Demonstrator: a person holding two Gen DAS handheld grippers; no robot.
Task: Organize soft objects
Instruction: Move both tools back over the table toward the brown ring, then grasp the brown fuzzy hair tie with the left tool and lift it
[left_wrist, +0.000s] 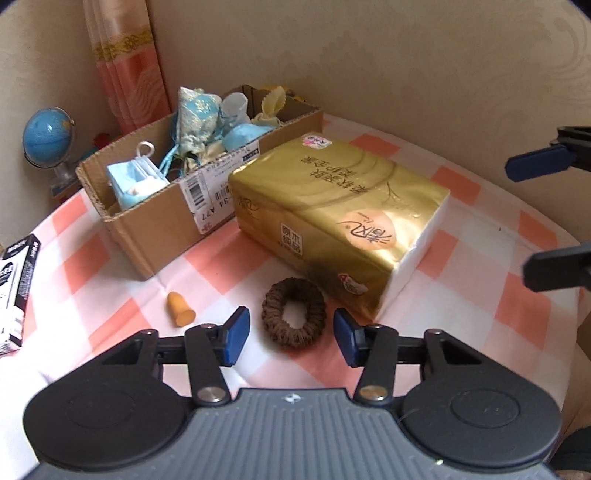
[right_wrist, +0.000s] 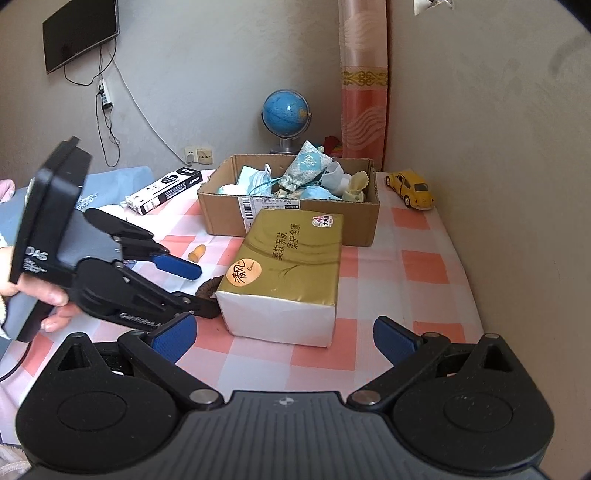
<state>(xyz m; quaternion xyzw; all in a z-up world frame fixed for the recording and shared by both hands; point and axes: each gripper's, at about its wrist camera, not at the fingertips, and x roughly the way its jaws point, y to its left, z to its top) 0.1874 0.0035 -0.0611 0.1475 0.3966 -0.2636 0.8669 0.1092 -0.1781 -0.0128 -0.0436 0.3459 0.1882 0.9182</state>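
A brown hair scrunchie (left_wrist: 293, 313) lies on the checked tablecloth, just ahead of my open left gripper (left_wrist: 291, 334), between its blue pads. An orange foam earplug (left_wrist: 179, 308) lies to its left. A gold tissue pack (left_wrist: 340, 218) lies beside the scrunchie, against a cardboard box (left_wrist: 162, 218) holding masks and fabric pouches. In the right wrist view my right gripper (right_wrist: 288, 338) is open and empty, just in front of the tissue pack (right_wrist: 288, 266). The left gripper (right_wrist: 184, 284) shows there at the pack's left, over the scrunchie (right_wrist: 207, 288). The box (right_wrist: 291, 206) stands behind.
A black-and-white carton (right_wrist: 166, 188) lies at the table's left. A yellow toy car (right_wrist: 412, 188) sits at the back right near the wall. A blue globe (right_wrist: 286, 118) and a curtain (right_wrist: 364, 85) stand behind the box.
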